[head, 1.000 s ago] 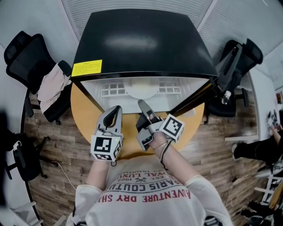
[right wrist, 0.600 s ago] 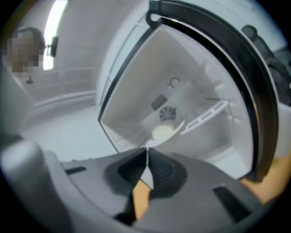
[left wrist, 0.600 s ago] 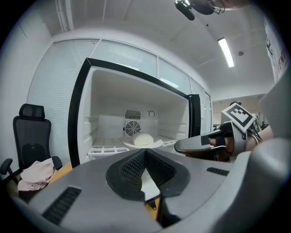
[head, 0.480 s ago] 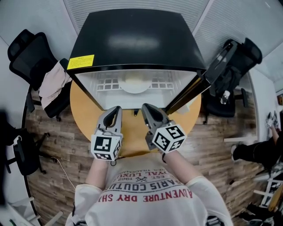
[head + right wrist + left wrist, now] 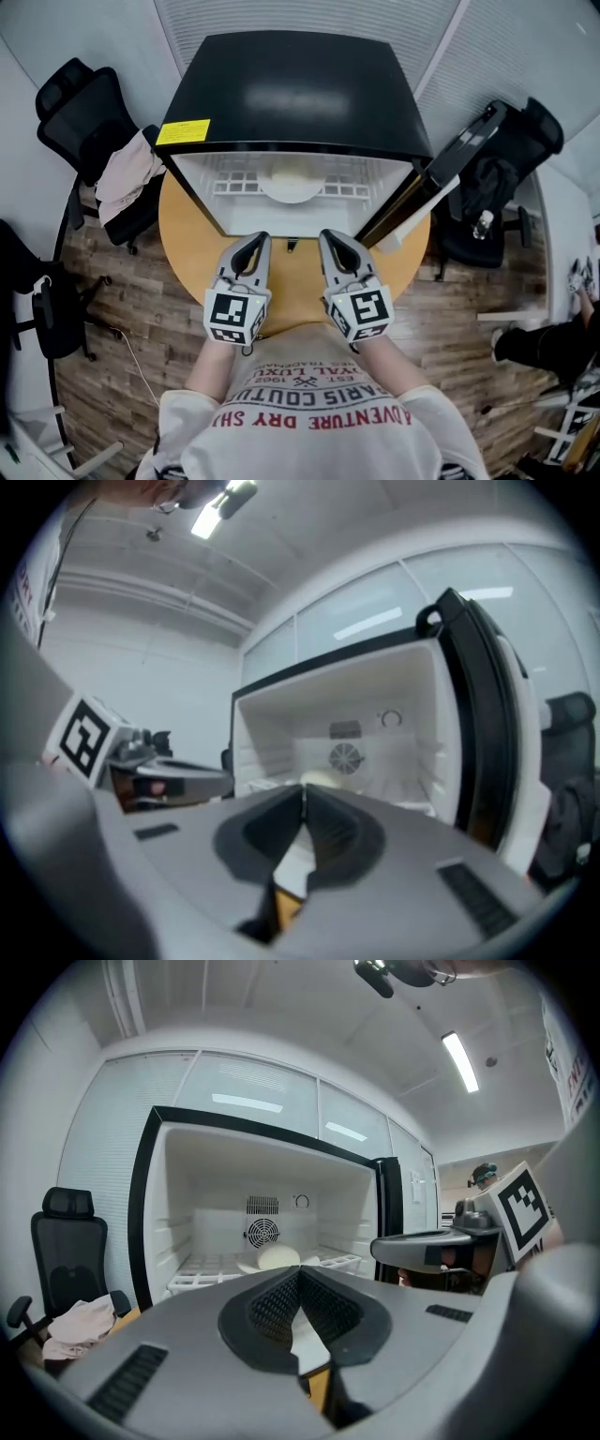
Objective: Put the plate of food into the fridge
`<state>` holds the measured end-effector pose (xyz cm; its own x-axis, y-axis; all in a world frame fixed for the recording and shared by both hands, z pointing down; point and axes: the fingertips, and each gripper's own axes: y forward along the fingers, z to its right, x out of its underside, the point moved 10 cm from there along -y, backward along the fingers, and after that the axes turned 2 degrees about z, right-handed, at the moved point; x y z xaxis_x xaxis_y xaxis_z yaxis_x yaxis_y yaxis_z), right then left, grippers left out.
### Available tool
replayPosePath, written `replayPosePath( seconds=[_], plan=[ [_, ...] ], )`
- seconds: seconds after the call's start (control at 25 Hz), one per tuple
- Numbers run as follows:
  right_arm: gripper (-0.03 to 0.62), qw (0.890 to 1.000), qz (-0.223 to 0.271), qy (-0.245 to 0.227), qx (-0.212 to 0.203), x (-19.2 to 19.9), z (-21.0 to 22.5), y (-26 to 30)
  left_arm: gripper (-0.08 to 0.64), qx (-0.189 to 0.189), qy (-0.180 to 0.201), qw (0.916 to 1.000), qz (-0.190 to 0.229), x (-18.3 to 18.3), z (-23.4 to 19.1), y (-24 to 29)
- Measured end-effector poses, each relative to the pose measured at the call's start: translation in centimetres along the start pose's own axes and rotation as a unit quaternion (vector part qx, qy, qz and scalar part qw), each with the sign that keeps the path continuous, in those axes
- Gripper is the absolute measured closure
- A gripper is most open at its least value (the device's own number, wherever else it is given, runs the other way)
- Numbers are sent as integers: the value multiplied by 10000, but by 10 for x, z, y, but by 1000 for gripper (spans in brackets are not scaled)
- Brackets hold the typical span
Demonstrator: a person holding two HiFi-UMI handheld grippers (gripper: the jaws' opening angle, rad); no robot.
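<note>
The jaws of the left gripper (image 5: 298, 1274) are pressed together with nothing between them, and those of the right gripper (image 5: 303, 794) are likewise closed and empty. Both are held side by side over the round table (image 5: 187, 246), facing the open fridge (image 5: 291, 84). The plate of food (image 5: 292, 181) is seen on the shelf (image 5: 234, 187) inside.

The plate (image 5: 292, 184) sits inside the fridge (image 5: 291, 94), level on the white wire shelf (image 5: 234, 187), straight ahead of both pairs of jaws and well apart from them. Pale, rounded food (image 5: 277, 1257) rests on it. The door (image 5: 441, 173) stands open, right of the jaws.
</note>
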<state>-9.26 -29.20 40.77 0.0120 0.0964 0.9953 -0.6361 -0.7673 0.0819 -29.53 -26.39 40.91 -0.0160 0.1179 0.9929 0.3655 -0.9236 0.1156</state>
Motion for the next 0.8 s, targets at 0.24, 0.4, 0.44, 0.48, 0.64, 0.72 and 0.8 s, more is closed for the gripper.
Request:
replayPosePath(
  seconds=[0.24,0.4,0.44,0.48,0.64,0.72,0.8],
  plan=[
    [563,9995,28,-308,-54,-13,3,-2,531,-5,127,9998,147,-13,3,3],
    [565,9995,-21,-277,-160,-15,7,-3,531,49,329,9989,326,-19,6,3],
    [563,9994,-20,-289,-177,-15,7,-3,532,36,350,9988,353,-21,7,3],
    [563,9993,-19,-309,-190,-15,7,-3,531,19,345,9988,360,-21,6,3],
    [564,9990,-58,-373,-243,-17,7,-2,531,-3,343,9989,323,-21,5,5],
    [563,9990,-59,-372,-245,-17,7,-2,531,51,429,9986,307,-22,7,5],
    [564,9989,-52,-392,-238,-15,7,0,531,117,571,9978,312,-23,10,5]
  ],
)
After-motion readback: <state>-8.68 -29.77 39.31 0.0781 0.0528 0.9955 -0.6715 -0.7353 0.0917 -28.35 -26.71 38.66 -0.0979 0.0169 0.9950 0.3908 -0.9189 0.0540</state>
